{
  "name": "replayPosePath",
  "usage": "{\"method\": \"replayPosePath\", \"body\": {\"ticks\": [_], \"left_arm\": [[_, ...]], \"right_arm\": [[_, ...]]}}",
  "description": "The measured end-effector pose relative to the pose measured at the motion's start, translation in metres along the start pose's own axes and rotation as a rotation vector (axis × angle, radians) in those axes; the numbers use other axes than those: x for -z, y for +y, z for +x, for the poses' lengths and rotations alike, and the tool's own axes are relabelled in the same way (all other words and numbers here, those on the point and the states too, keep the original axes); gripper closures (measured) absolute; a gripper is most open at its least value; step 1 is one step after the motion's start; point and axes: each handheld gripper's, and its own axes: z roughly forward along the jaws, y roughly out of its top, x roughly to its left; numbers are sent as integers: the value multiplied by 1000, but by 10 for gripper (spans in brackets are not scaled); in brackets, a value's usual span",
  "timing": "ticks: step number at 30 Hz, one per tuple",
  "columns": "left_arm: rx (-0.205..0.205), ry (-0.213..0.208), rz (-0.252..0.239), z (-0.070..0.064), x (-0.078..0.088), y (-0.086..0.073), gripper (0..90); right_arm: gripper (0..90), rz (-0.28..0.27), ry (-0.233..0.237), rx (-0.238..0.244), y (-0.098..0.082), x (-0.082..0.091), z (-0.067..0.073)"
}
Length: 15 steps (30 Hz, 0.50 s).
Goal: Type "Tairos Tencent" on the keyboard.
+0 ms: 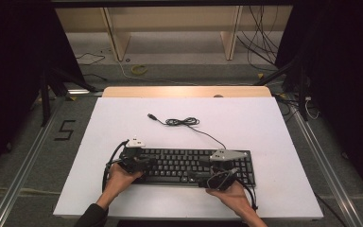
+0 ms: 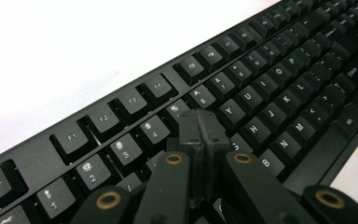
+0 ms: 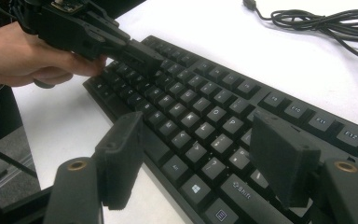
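keyboard (image 1: 194,165), black and full-sized, is laid lengthwise on the white table (image 1: 123,123), near the table's front edge, with its keys facing up. all places below are given relative to the keyboard. at its left end the left hand (image 1: 118,179) is seen in the high view, and the left gripper (image 1: 147,163) is held over the keys there. in the left gripper view this gripper (image 2: 202,126) is clenched, its jaws pressed flat together with nothing between them, and the tips are lowered onto the letter keys just below the number row; whether a key is pressed down cannot be told. behind the keyboard's middle a black cable (image 1: 182,122) is laid in a loose bundle on the table, ending in a plug. toward the right half the right gripper (image 1: 203,176) is held in the right hand (image 1: 234,194) at the front edge. in the right gripper view its jaws are spread wide above the bottom key rows, released, grasping nothing.
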Motion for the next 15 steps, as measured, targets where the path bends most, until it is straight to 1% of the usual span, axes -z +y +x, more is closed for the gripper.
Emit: {"method": "replayPosePath", "body": {"ticks": [9,10,12,15], "left_arm": [[4,-5,9,0,-2,-1,890],[2,-3,20,0,-3,-1,890],[7,-8,22,-1,-4,-3,892],[-3,1,20,-3,-5,-2,893]], "right_arm": [[361,4,0,1,0,0,1],[361,5,1,2,0,-1,1],[361,5,0,1,0,-1,1],[361,2,-2,2,0,0,1]]}}
